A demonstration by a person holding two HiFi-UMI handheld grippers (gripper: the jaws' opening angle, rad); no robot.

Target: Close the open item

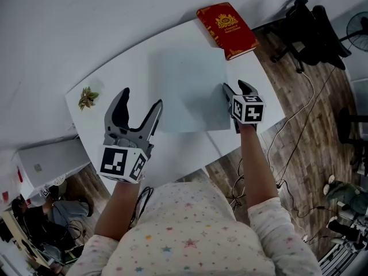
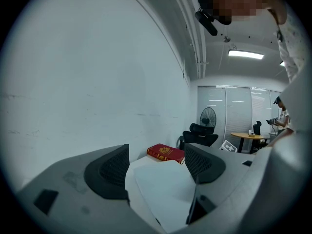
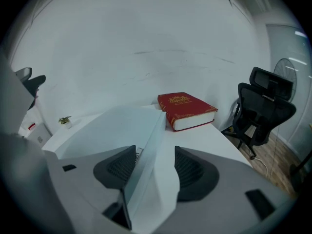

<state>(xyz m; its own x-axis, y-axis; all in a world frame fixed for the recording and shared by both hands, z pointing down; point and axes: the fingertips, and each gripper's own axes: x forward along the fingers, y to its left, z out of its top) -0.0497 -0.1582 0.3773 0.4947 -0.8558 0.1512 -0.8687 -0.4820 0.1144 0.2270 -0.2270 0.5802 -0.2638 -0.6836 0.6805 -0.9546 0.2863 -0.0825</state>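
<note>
A white laptop (image 1: 190, 88) lies in the middle of the white table (image 1: 172, 148). In the right gripper view its lid (image 3: 122, 126) slopes a little above the base, and a sliver of keyboard shows under it. My right gripper (image 1: 236, 87) is at the laptop's right edge. It stands open, and the lid's edge runs between its jaws (image 3: 153, 167). My left gripper (image 1: 141, 99) hovers open at the laptop's front left corner with nothing between its fingers. In the left gripper view the laptop (image 2: 165, 189) lies beyond that gripper (image 2: 156, 165).
A red book (image 1: 227, 29) lies at the table's far right corner, just behind the laptop. A small potted plant (image 1: 88, 98) stands at the left end. A black office chair (image 1: 310, 30) and cables are on the wood floor to the right. A wall runs along the table's far side.
</note>
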